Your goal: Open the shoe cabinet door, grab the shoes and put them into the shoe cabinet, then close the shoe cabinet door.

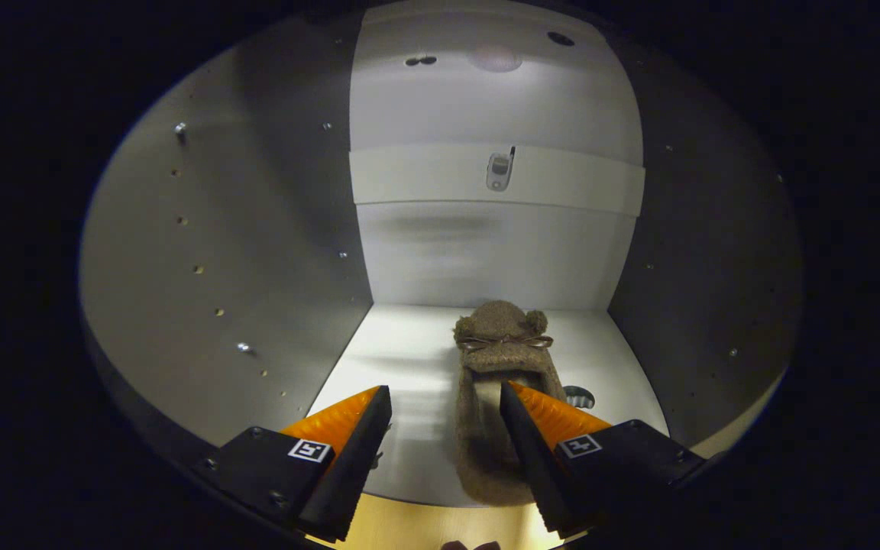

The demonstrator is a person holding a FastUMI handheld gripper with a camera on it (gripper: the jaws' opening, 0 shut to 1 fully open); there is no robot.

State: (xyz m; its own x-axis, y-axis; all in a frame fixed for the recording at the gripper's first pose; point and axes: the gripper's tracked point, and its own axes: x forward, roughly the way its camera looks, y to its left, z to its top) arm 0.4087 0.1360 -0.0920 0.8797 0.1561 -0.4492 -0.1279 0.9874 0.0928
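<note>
Cabinet interior first, read from the left of the frame: the left side wall (211, 252) of the shoe cabinet carries a column of small shelf-pin holes, then comes the pale back panel (486, 252) at centre with a cross rail (425, 177) and a small metal fitting (499, 171) on it, then the darker right side wall (703, 252). The cabinet floor (402, 359) spreads from the back panel toward the lower part of the frame, with a round hole (580, 396) just right of the shoe.

The tool (445, 412) stands open at the lower centre, its two fingers spread wide with bare floor showing between them — nothing is gripped. The fuzzy brown slipper (503, 347) lies on the cabinet floor, right of centre, toe with its little bow pointing at the back panel and heel toward the camera. Its long axis runs front to back, roughly in line with the tool's own reach. The right finger (520, 428) overlaps the slipper's opening, while the left finger (367, 428) sits well clear to the left; whether the right one touches the slipper I cannot tell.

So the slipper appears already placed inside — the tool would have to draw straight back along that axis to clear it before the door is shut.
</note>
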